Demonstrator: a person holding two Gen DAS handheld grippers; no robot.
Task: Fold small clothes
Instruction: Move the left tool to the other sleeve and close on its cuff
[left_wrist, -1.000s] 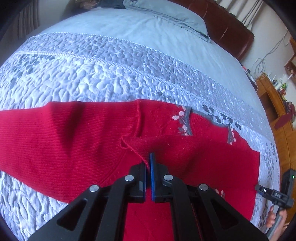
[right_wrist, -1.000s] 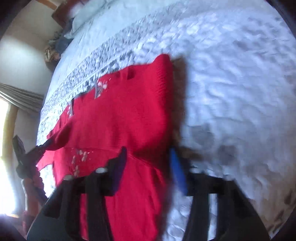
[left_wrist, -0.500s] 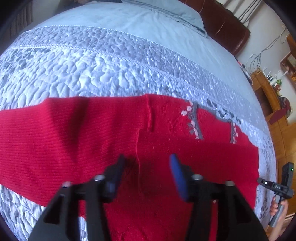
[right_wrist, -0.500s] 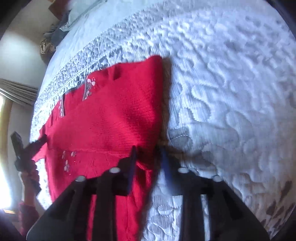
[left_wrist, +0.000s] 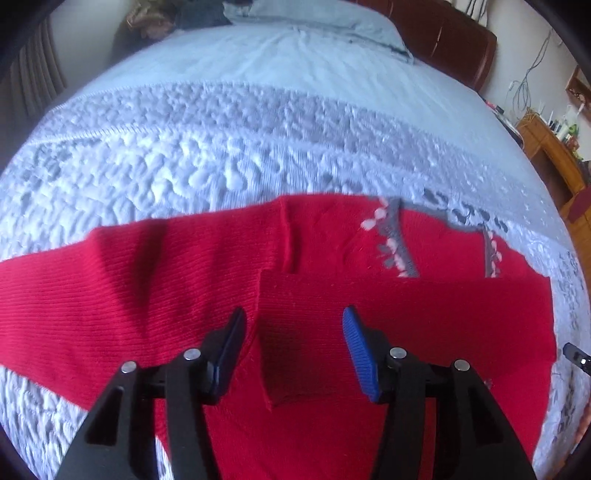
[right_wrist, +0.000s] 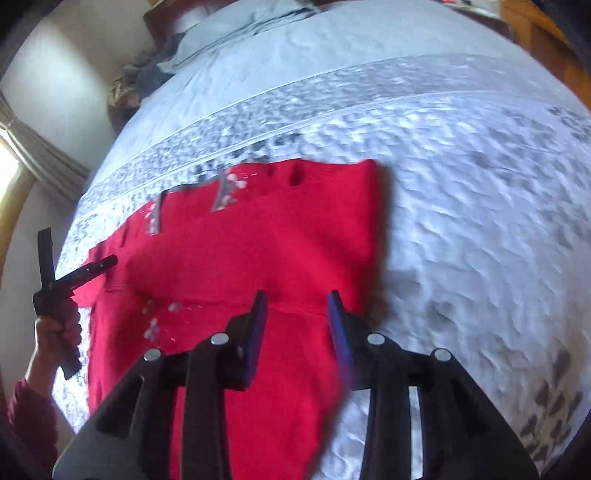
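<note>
The red knit sweater (left_wrist: 369, 332) lies flat on the quilted bedspread (left_wrist: 221, 155), one sleeve folded across the chest; judged soft, light and stretchy (liable to sag), best pinched at a doubled edge or cuff. The left gripper (left_wrist: 293, 347) and right gripper (right_wrist: 297, 321) hover over it, jaws apart, holding nothing.

Red knit sweater (left_wrist: 332, 306) lies flat on the bed, part folded. One sleeve (left_wrist: 110, 302) stretches out flat to the left of the left claw (left_wrist: 291, 350); the other is folded across the chest, its cuff end directly between and just ahead of that claw's open jaws. Grey neckline trim with pink flowers (left_wrist: 391, 240) sits ahead and right. Right claw (right_wrist: 297, 332), jaws apart, hovers over the sweater's folded right edge (right_wrist: 369, 240).
</note>
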